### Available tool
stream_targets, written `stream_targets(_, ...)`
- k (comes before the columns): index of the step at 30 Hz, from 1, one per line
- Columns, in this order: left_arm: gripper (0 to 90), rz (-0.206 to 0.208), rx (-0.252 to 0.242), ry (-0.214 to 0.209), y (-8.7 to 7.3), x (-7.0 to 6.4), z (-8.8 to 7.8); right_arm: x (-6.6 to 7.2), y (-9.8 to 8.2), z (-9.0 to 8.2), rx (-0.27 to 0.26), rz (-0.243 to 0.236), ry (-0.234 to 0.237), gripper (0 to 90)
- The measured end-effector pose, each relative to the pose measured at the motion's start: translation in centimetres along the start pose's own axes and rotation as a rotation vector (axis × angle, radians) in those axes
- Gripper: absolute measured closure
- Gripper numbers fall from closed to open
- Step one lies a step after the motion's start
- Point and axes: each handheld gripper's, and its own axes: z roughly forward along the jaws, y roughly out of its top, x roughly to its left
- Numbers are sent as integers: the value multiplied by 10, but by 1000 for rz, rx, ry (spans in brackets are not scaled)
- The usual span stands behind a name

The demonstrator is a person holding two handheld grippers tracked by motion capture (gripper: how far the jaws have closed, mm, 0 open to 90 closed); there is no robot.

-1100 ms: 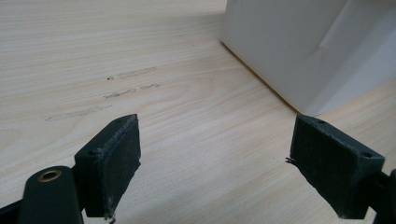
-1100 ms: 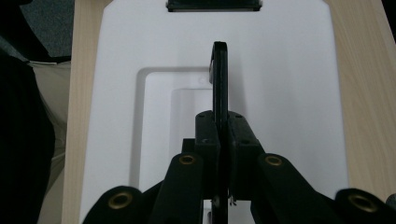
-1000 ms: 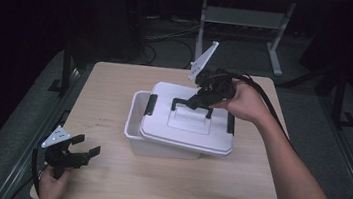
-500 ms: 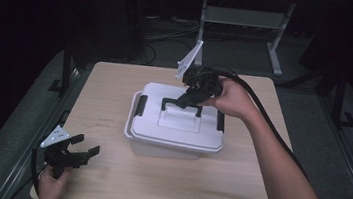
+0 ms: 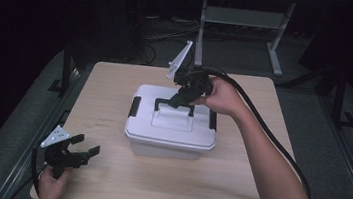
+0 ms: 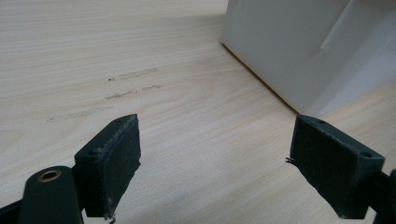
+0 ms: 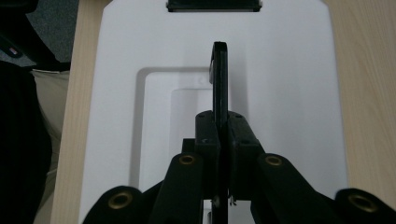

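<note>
A white plastic box (image 5: 170, 136) with a lid and black side latches sits mid-table. Its black carry handle (image 5: 174, 103) stands raised above the lid. My right gripper (image 5: 180, 97) is shut on that handle; in the right gripper view the handle (image 7: 220, 79) runs edge-on between the closed pads (image 7: 207, 135), above the white lid (image 7: 289, 93). My left gripper (image 5: 87, 153) rests low at the table's front left corner, open with nothing between its pads (image 6: 114, 163). The box's white wall (image 6: 299, 46) lies ahead of it to the right.
The wooden table (image 5: 255, 189) has bare room in front of and to the right of the box. A black latch (image 7: 212, 5) shows at the lid's far end. A metal stand (image 5: 243, 21) is on the dark floor behind the table.
My right gripper has pulled the box by its handle leftward across the table. The left gripper has stayed in place.
</note>
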Motion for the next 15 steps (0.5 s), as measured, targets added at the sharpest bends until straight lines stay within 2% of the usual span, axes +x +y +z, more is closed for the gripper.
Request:
stream_targets(4,155,1,-1,-1,0,0,-1,-2,6,3,0,-3,3,845)
stream_targets(9,155,-4,-3,-3,0,1,-1,-10,13,11,27,-6,1,846)
stream_targets(15,155,-6,-4,-3,0,1,-1,-16,13,17,42,4,4,845)
